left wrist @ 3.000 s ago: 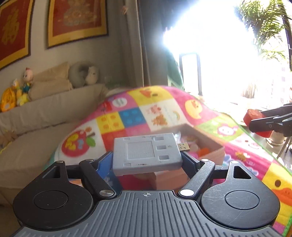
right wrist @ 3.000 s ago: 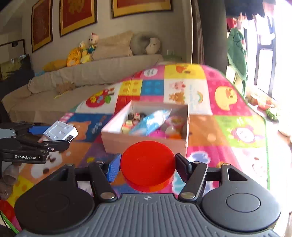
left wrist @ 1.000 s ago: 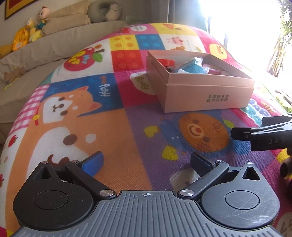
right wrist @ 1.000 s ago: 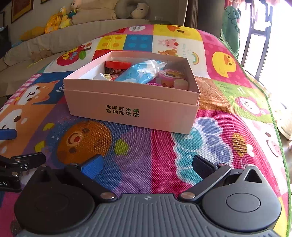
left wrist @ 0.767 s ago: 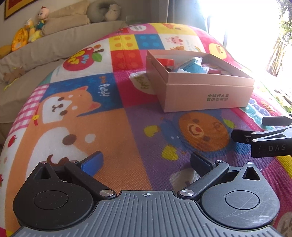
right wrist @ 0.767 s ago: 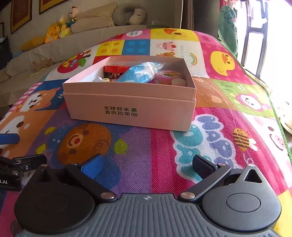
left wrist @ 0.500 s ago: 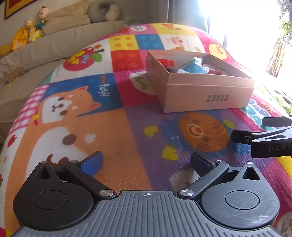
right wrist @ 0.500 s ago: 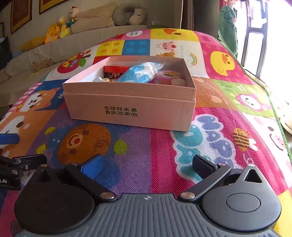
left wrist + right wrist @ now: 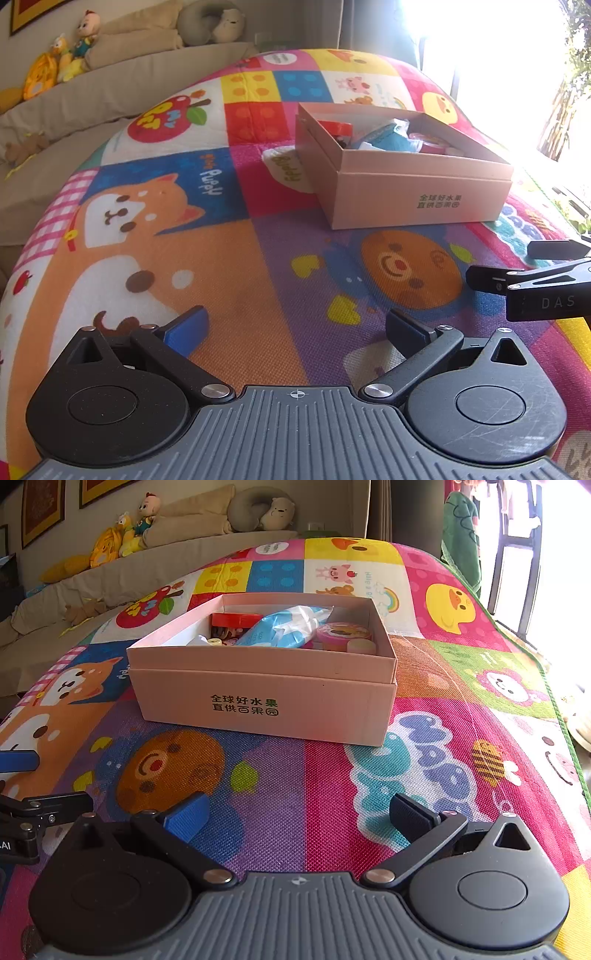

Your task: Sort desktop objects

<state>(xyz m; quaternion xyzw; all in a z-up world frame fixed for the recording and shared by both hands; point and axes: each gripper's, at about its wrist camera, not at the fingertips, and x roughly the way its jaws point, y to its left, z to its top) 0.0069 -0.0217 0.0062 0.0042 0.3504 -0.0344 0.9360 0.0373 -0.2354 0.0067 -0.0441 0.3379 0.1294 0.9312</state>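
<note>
A pink cardboard box [image 9: 266,701] [image 9: 417,192] sits on the colourful play mat [image 9: 280,794] [image 9: 236,280]. Inside it lie a red round lid [image 9: 236,620] [image 9: 334,127], a blue-and-white plastic pack [image 9: 284,627] [image 9: 388,138], a pink round tin [image 9: 343,633] and other small items. My left gripper [image 9: 295,328] is open and empty, low over the mat, well short of the box. My right gripper [image 9: 299,814] is open and empty too, in front of the box. Each gripper's fingers [image 9: 491,278] [image 9: 55,806] show at the edge of the other's view.
A beige sofa [image 9: 110,576] with plush toys [image 9: 125,528] and a neck pillow [image 9: 258,513] stands behind the mat. A bright window [image 9: 480,48] glares at the right. The mat's green edge [image 9: 554,701] runs along the right side.
Three seconds ago the left gripper held a grey USB device and the right a red lid; both are now open, empty and lowered near the mat. Over the last second, almost nothing moved.
</note>
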